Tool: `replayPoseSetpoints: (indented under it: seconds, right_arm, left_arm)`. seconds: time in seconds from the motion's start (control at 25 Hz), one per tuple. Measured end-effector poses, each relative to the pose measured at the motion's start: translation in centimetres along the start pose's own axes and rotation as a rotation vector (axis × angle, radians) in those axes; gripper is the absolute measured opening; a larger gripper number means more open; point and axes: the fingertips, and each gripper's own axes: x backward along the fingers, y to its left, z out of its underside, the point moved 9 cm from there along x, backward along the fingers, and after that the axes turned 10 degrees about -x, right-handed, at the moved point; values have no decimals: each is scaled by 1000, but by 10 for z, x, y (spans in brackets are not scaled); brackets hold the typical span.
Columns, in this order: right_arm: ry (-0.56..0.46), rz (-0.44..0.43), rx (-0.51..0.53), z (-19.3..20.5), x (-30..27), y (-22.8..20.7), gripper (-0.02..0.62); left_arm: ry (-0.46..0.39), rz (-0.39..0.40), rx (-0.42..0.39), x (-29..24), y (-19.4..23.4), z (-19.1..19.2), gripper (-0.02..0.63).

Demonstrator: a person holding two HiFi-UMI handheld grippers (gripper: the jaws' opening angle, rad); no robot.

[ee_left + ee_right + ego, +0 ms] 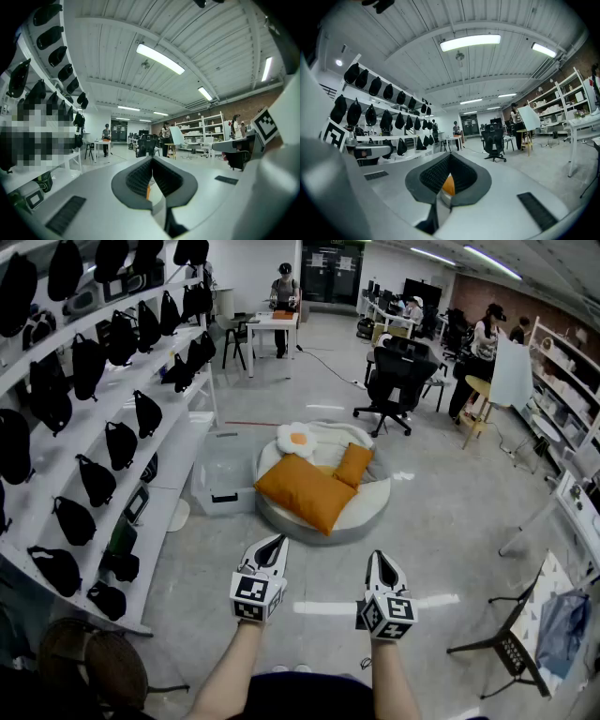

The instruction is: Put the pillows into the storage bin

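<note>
fingers of left gripper [273,544] and right gripper [382,564] were clenched, empty, well apart from orange pillows [305,491] and storage bin [222,472].

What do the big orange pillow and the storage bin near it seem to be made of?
The big orange pillow is likely woven fabric over soft filling: matte, with rounded, sagging edges. The storage bin is probably rigid translucent plastic: pale see-through walls and a dark latch.
</note>
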Motion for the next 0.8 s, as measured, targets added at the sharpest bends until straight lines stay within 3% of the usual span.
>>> replayPoseSetpoints:
  seconds: [0.8]
  right_arm:
    - [11, -22, -50, 13, 6, 8, 2]
  left_arm:
    - [-32, 20, 66, 11, 7, 13, 21]
